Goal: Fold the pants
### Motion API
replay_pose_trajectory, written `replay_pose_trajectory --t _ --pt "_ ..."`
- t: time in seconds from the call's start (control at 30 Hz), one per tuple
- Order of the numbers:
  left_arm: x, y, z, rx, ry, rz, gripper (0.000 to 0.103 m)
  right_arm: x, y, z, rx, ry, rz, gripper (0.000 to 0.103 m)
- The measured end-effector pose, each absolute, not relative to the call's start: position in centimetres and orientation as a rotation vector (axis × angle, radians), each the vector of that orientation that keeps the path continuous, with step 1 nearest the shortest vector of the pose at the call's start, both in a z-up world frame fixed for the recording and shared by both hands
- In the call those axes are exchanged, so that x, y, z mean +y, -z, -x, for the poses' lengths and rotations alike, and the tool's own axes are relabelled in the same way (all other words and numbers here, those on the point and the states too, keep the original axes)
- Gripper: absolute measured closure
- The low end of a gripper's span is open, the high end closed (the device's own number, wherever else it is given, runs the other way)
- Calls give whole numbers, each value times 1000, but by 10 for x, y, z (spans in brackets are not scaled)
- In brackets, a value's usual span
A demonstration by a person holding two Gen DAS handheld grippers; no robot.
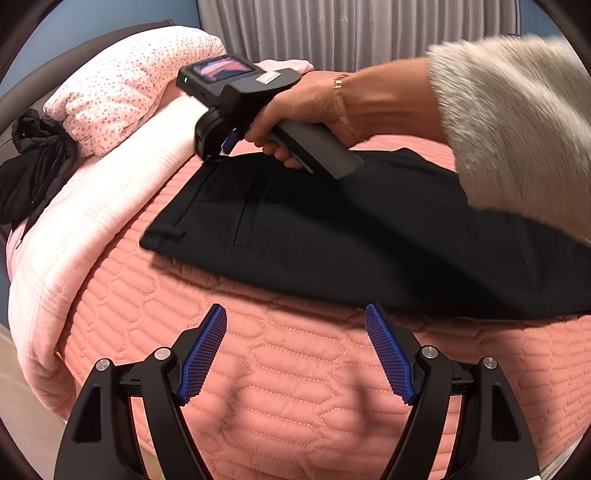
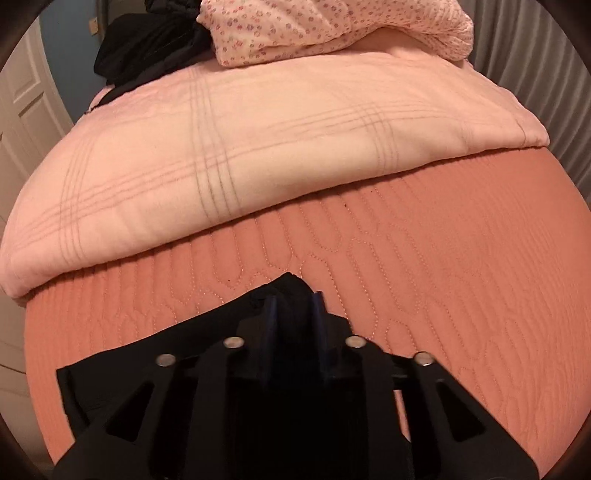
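Pants (image 1: 332,229): black, smooth fabric, laid flat in a broad folded slab across the salmon quilted bedspread (image 1: 288,376), welt pocket slit and a seam showing on top, left edge squared off. Right gripper (image 2: 293,301) is clamped onto a bunched tip of the pants' far edge, blue pads nearly together with dark cloth pinched between them; in the left wrist view the person's right hand (image 1: 310,110) holds that tool at the pants' far corner. Left gripper (image 1: 295,314) hangs over bare bedspread just short of the pants' near edge, fingers spread wide, nothing held. Behind the pants: pale pink blanket (image 2: 236,147) with thin grey plaid lines, a floral pink pillow (image 1: 125,92), a heap of black clothing (image 1: 33,173). Grey curtain (image 1: 351,26) at back, blue wall, white door (image 2: 22,103) at left in the right wrist view.
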State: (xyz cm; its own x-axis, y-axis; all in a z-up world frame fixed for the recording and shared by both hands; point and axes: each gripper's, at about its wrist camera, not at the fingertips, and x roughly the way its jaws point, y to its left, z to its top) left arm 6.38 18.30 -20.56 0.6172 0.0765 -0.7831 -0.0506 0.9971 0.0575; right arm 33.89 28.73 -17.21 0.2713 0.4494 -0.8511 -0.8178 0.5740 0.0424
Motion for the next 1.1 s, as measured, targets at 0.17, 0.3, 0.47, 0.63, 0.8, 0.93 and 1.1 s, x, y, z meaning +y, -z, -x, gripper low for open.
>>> replay_pose_trajectory --t 0.17,0.3,0.47,0.63,0.8,0.93,1.1 --pt "184 209 -62 917 -80 -42 28 201 144 -317 898 -911 338 28" --pt "185 209 -61 917 -82 -37 28 88 144 -294 930 -829 206 48" --pt "167 210 -69 922 -44 -45 28 21 195 -295 1072 -783 138 58" --pt "144 203 -73 914 -19 -80 28 -24 167 -325 1000 -692 -130 85" --pt "123 193 -92 904 6 -103 28 -53 190 -305 1075 -605 39 89" --pt "99 186 -112 878 38 -153 27 -152 161 -248 968 -502 -175 84" --pt "37 186 -151 850 141 -173 27 -233 189 -198 1079 -258 68 86"
